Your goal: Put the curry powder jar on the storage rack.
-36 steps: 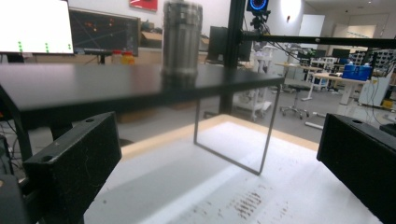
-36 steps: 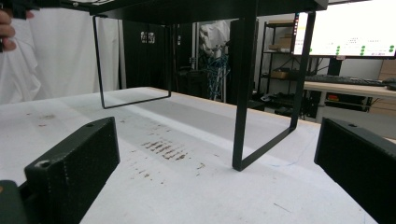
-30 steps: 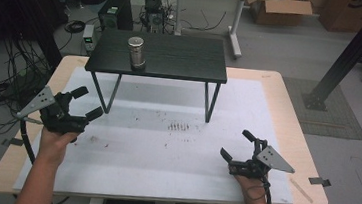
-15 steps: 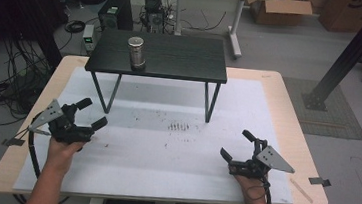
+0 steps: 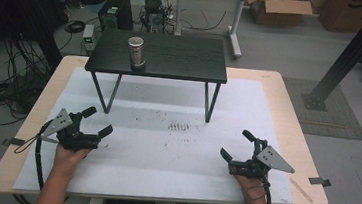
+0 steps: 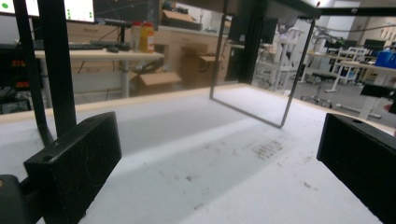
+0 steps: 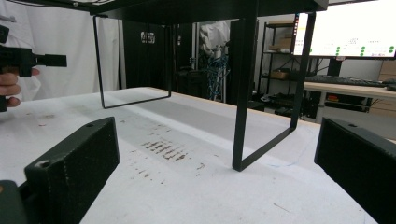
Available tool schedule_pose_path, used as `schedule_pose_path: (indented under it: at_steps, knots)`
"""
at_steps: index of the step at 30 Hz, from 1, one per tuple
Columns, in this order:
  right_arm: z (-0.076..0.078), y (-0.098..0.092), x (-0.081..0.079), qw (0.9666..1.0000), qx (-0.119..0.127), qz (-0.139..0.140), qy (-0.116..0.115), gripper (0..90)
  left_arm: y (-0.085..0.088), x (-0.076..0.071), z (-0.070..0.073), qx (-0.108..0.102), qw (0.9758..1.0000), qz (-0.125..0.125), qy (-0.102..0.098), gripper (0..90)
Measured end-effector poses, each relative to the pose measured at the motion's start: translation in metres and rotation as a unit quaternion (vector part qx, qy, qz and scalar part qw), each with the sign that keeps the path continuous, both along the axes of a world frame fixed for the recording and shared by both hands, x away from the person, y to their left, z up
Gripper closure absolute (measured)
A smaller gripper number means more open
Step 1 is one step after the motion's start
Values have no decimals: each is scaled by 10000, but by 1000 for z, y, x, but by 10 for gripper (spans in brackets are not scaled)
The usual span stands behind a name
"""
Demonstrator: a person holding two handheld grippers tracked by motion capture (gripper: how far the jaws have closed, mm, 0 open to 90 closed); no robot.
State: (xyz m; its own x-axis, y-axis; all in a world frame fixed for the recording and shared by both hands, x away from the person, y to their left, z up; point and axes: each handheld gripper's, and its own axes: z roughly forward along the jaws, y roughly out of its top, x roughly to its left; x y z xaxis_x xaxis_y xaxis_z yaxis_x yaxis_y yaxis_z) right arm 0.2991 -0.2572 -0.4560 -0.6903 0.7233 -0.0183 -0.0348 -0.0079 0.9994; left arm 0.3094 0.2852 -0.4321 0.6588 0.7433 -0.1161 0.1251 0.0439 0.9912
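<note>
Here the metal cup (image 5: 135, 52) stands on the black stand (image 5: 183, 57), well beyond both wide-apart tools (image 5: 98, 120) (image 5: 235, 144).

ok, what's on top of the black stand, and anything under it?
A metal cylinder stands upright on the black stand, toward its left end. Under it the white mat looks bare; the strip right beneath the top is covered from above.
</note>
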Motion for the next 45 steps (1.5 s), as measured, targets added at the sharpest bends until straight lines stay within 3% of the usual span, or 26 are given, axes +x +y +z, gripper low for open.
schedule_pose_path:
  at_steps: [3, 9, 13, 19, 23, 25, 45]
  knots:
    - [0, 0, 0, 10000, 1, 0, -3, 0, -2, 0, -5, 93, 9999, 59, 10, 3]
    - [0, 0, 0, 10000, 4, 0, -4, 0, -2, -2, -14, 67, 9998, 188, -14, 2]
    - [0, 0, 0, 10000, 0, 0, -3, 0, -3, -5, -20, 109, 9994, 284, -136, 2]
    - [0, 0, 0, 10000, -4, -2, 2, 0, -5, -9, -21, 203, 9989, 221, -347, 2]
    - [0, 0, 0, 10000, 2, -8, -9, 0, -8, -15, -22, 335, 9972, 258, -622, 2]
    - [0, 0, 0, 10000, 12, -11, -20, 0, -7, -16, -22, 299, 9968, 297, -678, 2]
    - [0, -1, 0, 10000, 26, 3, -11, 0, -8, -16, -22, 314, 9967, 362, -658, 2]
